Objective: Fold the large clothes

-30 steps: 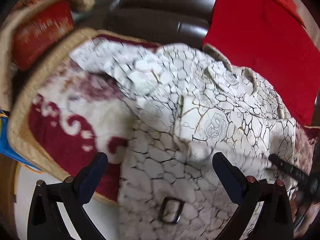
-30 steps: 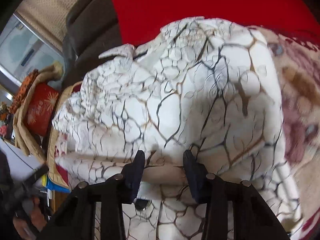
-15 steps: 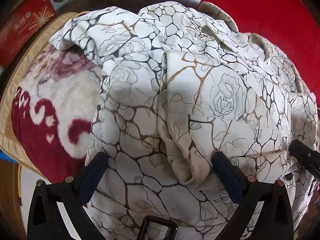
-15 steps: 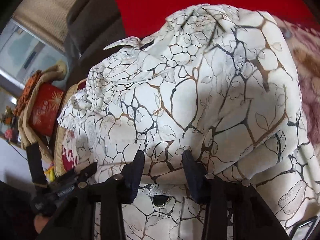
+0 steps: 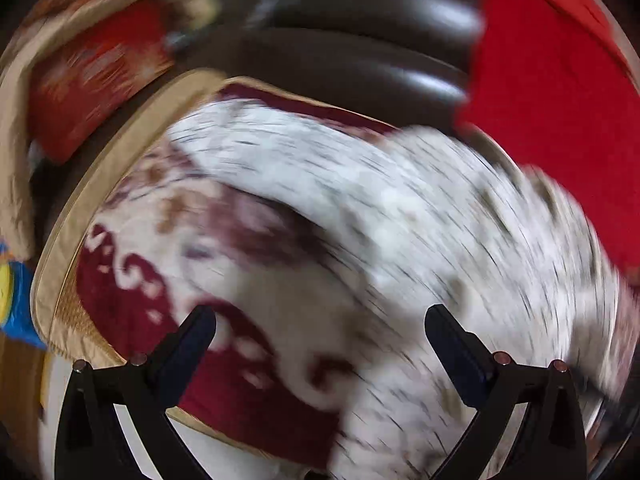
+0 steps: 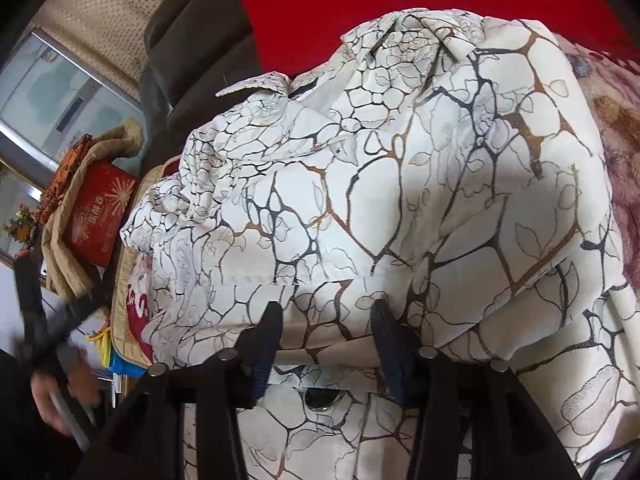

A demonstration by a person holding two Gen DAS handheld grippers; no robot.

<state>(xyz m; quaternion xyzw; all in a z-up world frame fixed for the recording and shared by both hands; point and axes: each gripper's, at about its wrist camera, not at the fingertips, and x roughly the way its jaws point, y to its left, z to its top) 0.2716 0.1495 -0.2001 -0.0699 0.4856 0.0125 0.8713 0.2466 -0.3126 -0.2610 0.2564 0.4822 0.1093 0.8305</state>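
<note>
A large white garment [image 6: 400, 200] with a black and brown crackle print lies heaped on a red and cream blanket [image 5: 168, 280]. My right gripper [image 6: 326, 316] sits at its near edge, a thick fold of the cloth between its fingers; its jaws are opening while the pads still touch the fold. My left gripper [image 5: 320, 320] is wide open and holds nothing. It hangs over the blanket and the garment's [image 5: 420, 220] left side, in a heavily blurred view. In the right wrist view the left gripper [image 6: 52, 320] shows at the lower left, held by a hand.
A dark brown sofa back [image 5: 340, 52] runs behind the blanket, with a red cloth [image 5: 560, 120] at the right. A red box [image 6: 100, 212] in a beige wrap stands at the left. Blue and yellow items [image 6: 120, 364] lie below the blanket's tan edge.
My left gripper has swung fast off the garment toward the left, so more blanket shows and its view is smeared. The right gripper has stayed on the fold.
</note>
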